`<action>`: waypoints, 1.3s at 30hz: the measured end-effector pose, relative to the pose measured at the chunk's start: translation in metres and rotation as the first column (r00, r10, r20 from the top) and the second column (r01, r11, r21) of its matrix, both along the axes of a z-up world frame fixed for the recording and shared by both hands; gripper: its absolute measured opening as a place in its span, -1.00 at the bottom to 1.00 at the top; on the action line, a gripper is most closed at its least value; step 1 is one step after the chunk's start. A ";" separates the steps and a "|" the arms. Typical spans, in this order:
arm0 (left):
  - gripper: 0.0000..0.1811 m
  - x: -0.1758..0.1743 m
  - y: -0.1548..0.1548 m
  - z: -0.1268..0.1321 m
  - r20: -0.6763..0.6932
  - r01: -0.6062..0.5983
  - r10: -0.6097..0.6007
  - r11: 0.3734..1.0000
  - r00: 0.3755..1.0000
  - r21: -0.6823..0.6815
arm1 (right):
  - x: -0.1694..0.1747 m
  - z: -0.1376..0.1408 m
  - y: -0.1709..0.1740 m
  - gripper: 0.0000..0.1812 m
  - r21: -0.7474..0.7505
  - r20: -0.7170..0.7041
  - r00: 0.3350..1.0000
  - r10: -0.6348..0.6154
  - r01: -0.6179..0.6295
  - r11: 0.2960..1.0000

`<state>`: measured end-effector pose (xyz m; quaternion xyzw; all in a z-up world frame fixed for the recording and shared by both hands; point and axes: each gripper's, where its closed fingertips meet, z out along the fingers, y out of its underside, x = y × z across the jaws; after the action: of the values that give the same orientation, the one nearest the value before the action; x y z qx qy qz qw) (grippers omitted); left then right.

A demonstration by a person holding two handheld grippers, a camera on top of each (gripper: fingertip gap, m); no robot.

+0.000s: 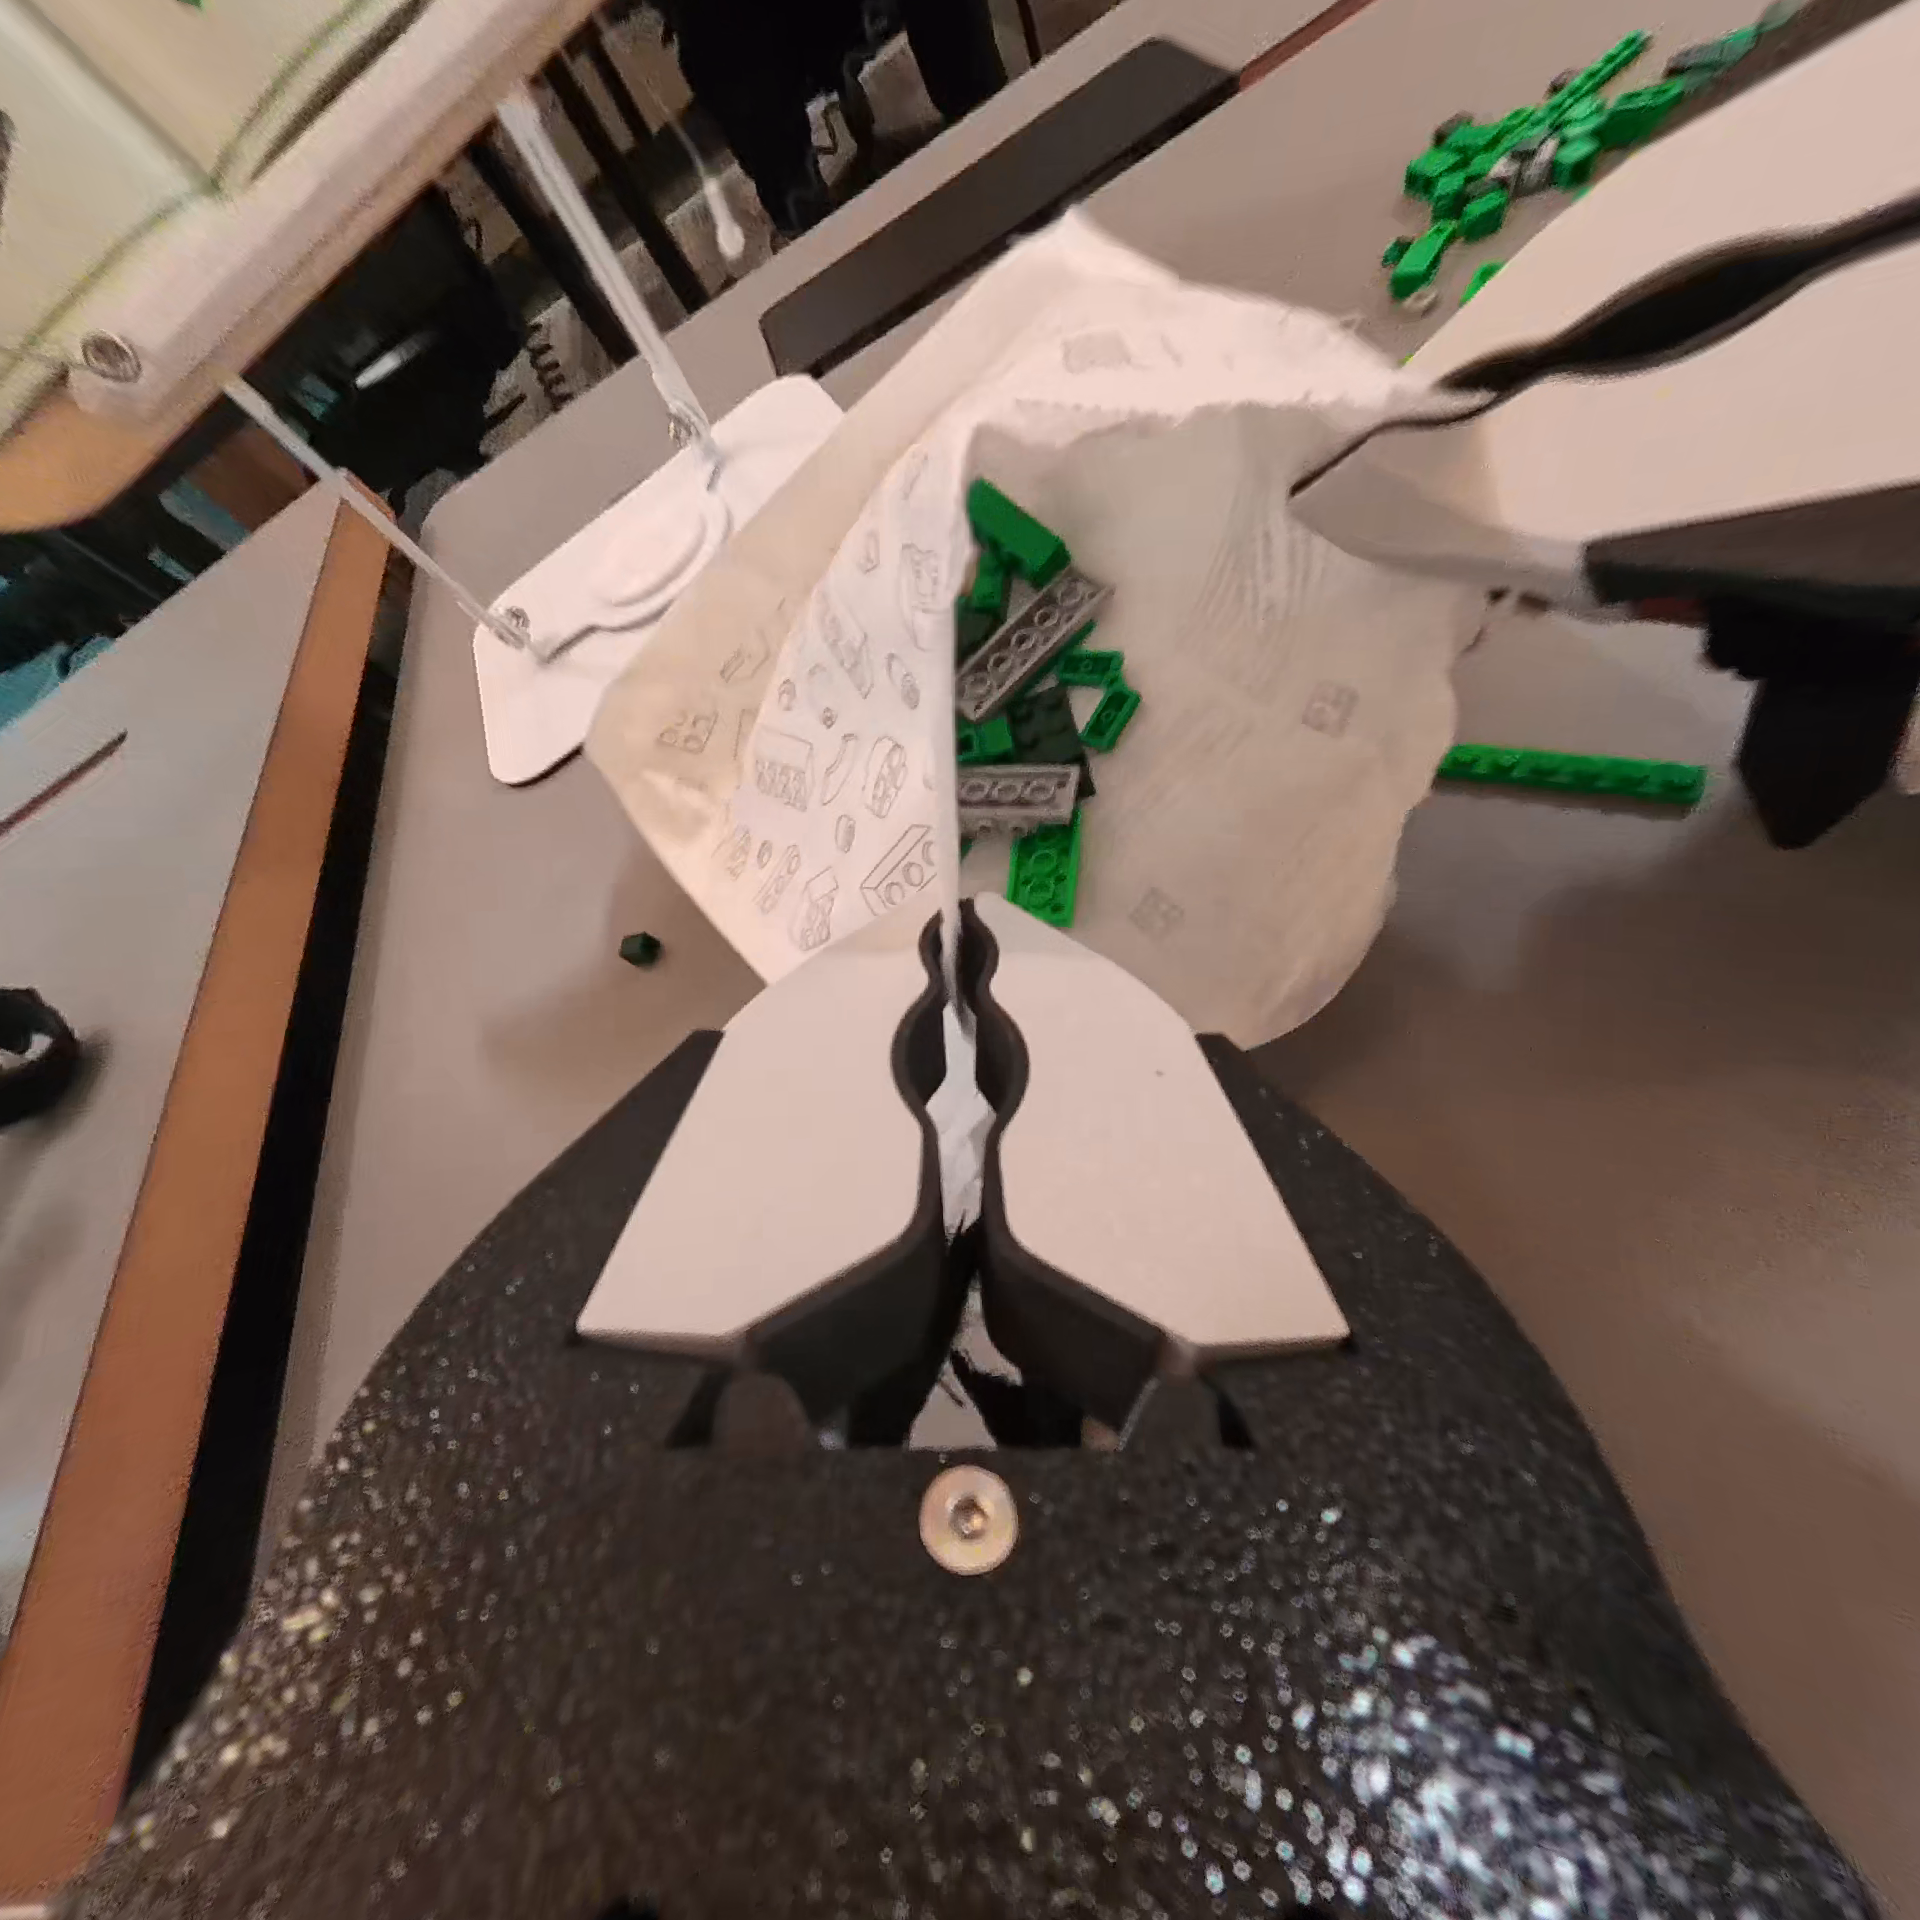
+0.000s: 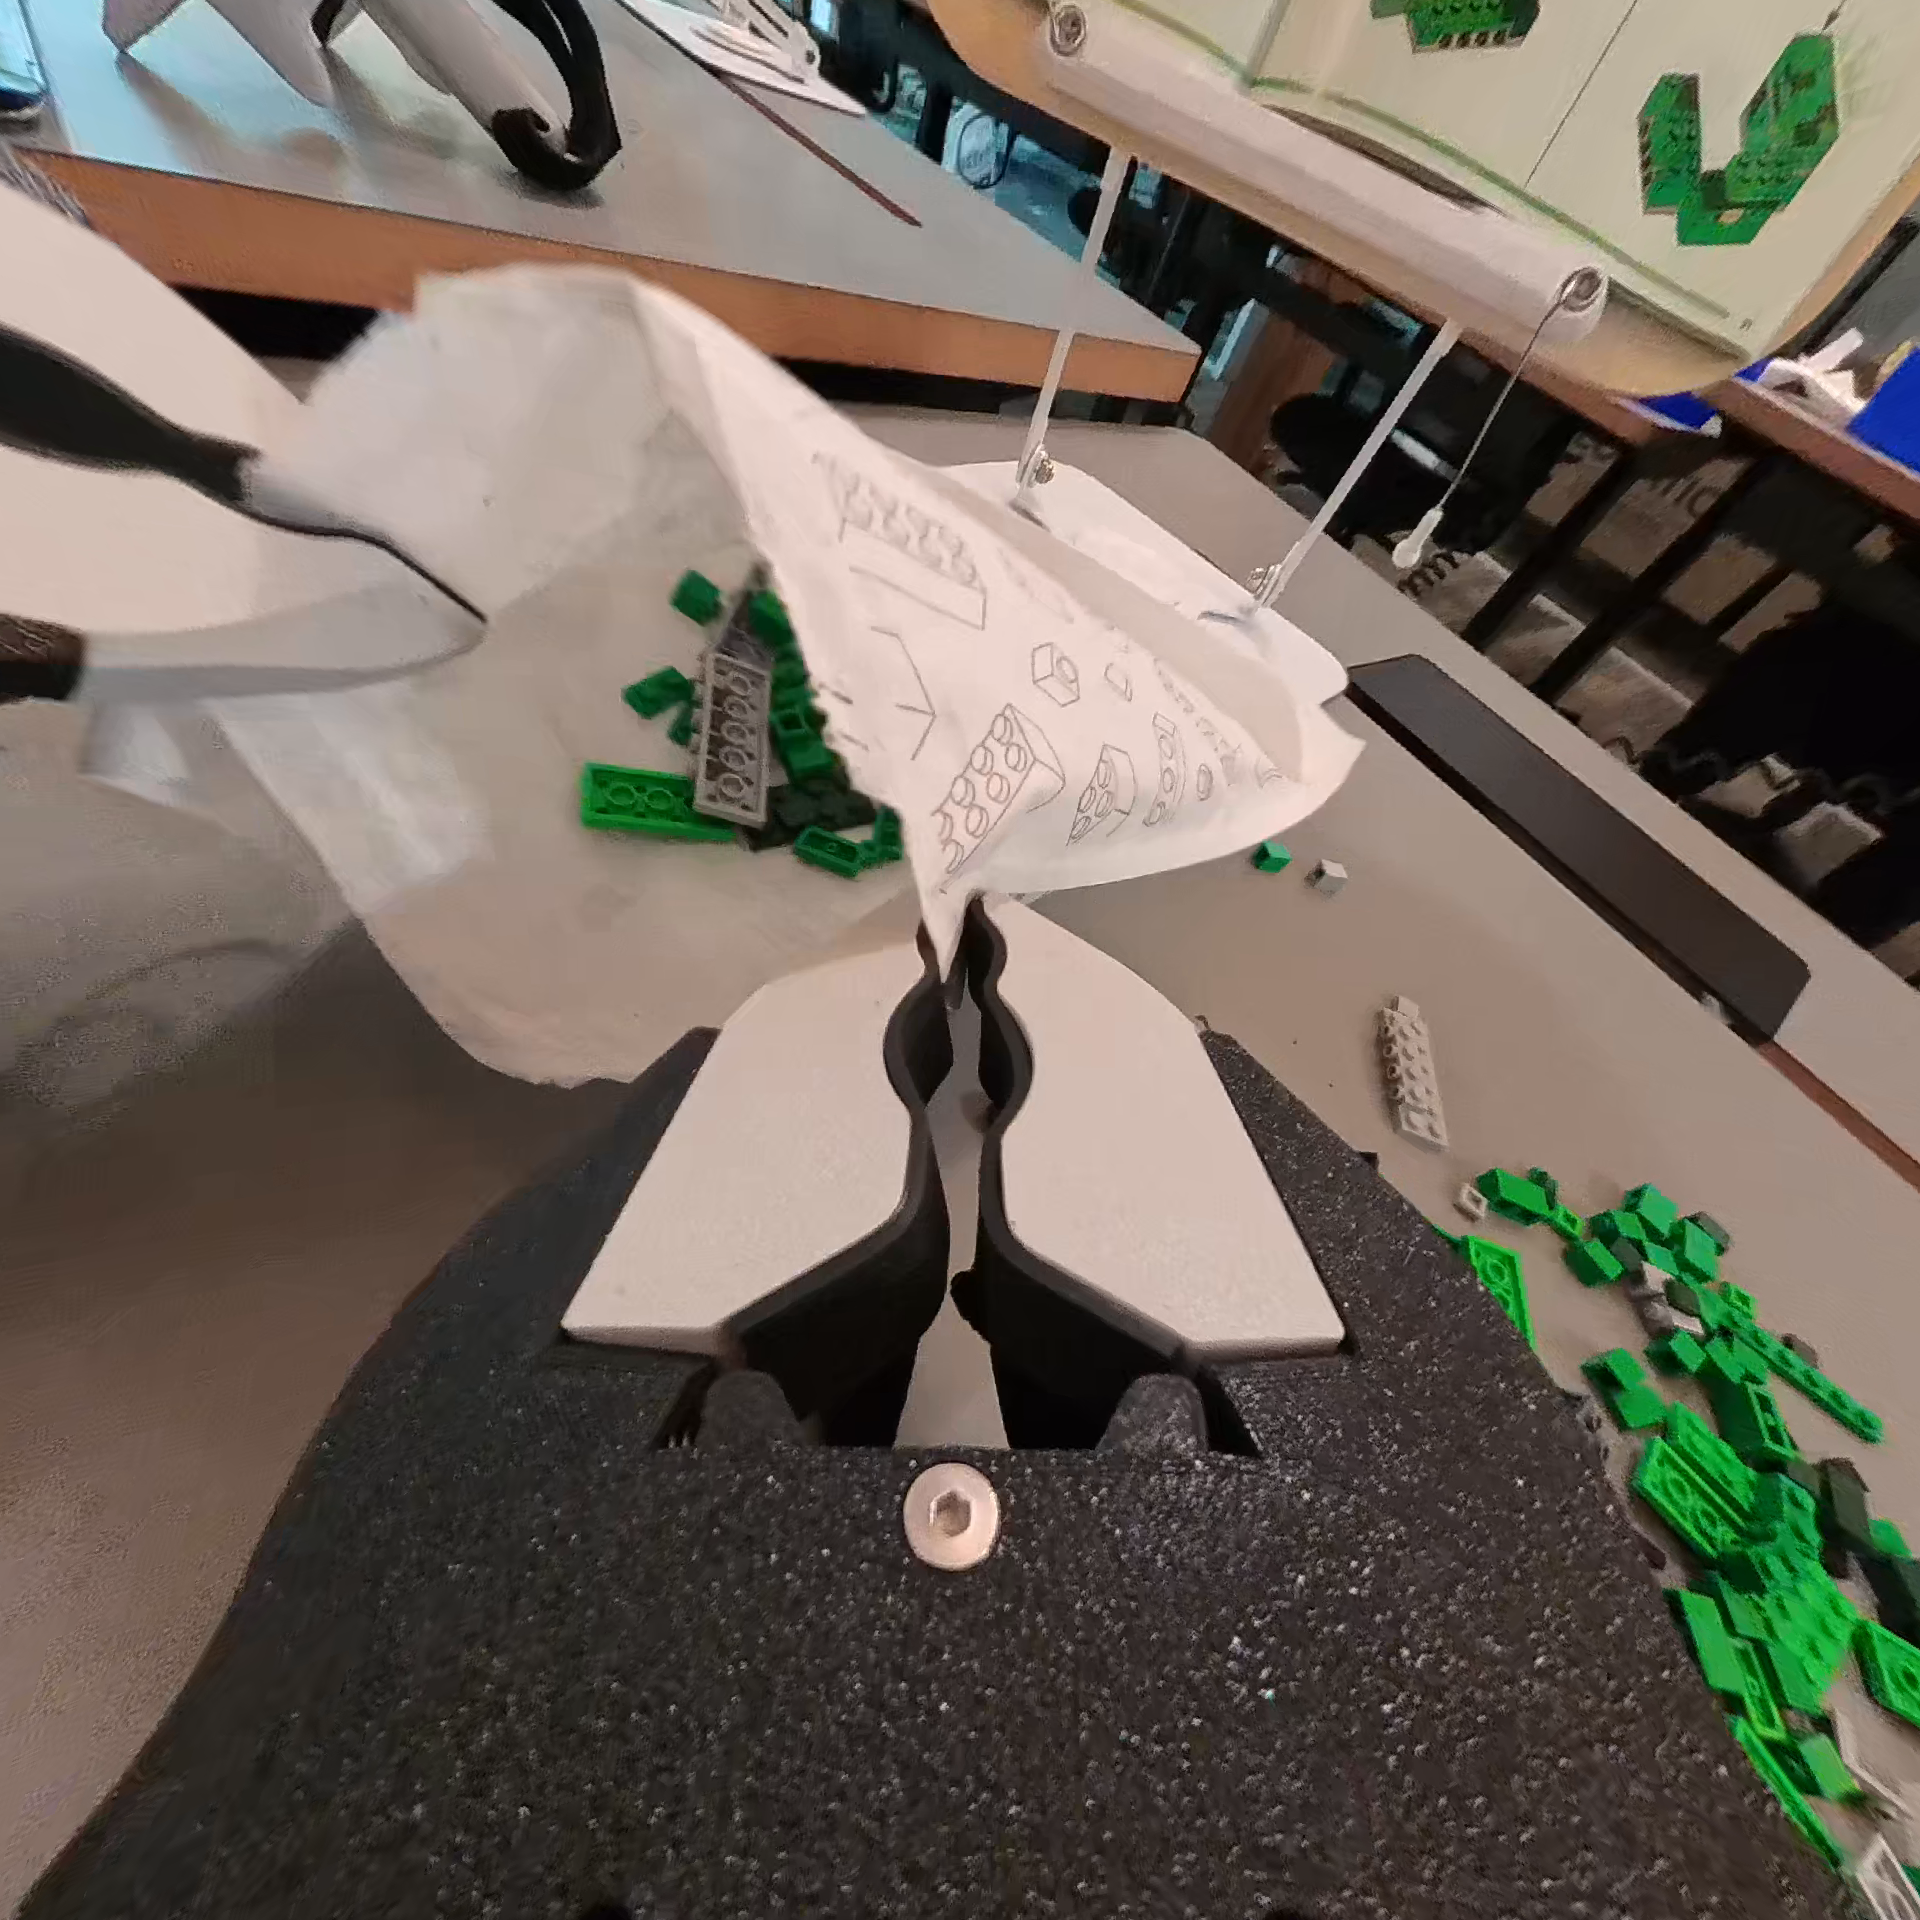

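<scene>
A white paper bag (image 1: 1226,665) printed with brick outlines is held open between both grippers above the grey table. My left gripper (image 1: 961,925) is shut on one edge of the bag's mouth. My right gripper (image 2: 961,935) is shut on the opposite edge of the bag (image 2: 1039,686); it also shows in the left wrist view (image 1: 1455,400) at the upper right. Inside the bag lies a heap of green and grey bricks (image 1: 1039,707), also seen in the right wrist view (image 2: 748,748). The left gripper shows in the right wrist view (image 2: 260,488) at the left.
A pile of loose green bricks (image 2: 1745,1455) lies on the table at the right, with a light grey brick (image 2: 1411,1070) near it. A long green plate (image 1: 1569,774) lies beyond the bag. A white stand (image 1: 644,582) holds a tilted instruction board (image 2: 1558,135). A black strip (image 2: 1579,831) sits at the table edge. Across from one pair of fingers to the other is roughly 10 cm. The long green plate (image 1: 1569,774) lies around 9 cm away from my right fingertips.
</scene>
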<state>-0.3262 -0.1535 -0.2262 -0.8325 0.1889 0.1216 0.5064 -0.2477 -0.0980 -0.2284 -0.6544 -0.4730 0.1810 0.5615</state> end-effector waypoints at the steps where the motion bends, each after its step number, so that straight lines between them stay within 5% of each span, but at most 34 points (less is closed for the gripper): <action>1: -1.00 0.004 -0.001 0.004 -0.008 0.008 -0.008 1.000 1.000 0.007 | 0.000 -0.002 0.000 -1.00 0.012 0.007 1.000 0.001 -0.001 1.000; 24: -1.00 0.014 -0.006 0.006 0.036 0.030 -0.028 0.998 0.999 -0.053 | 0.005 -0.001 -0.005 -1.00 0.040 -0.014 1.000 -0.004 0.004 0.999; 36: -1.00 0.005 -0.006 -0.024 0.081 0.005 0.010 0.982 0.997 -0.190 | 0.009 -0.023 0.005 -1.00 -0.036 0.081 0.996 -0.022 0.025 0.999; 39: -1.00 0.006 -0.006 -0.041 0.109 0.006 0.022 0.969 0.994 -0.247 | 0.014 -0.031 0.006 -0.85 -0.087 0.140 0.990 -0.013 0.025 0.996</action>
<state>-0.3197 -0.1591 -0.2675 -0.8952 0.1708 0.0526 0.4082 -0.2340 -0.0920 -0.2595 -0.6940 -0.4963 0.1502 0.4995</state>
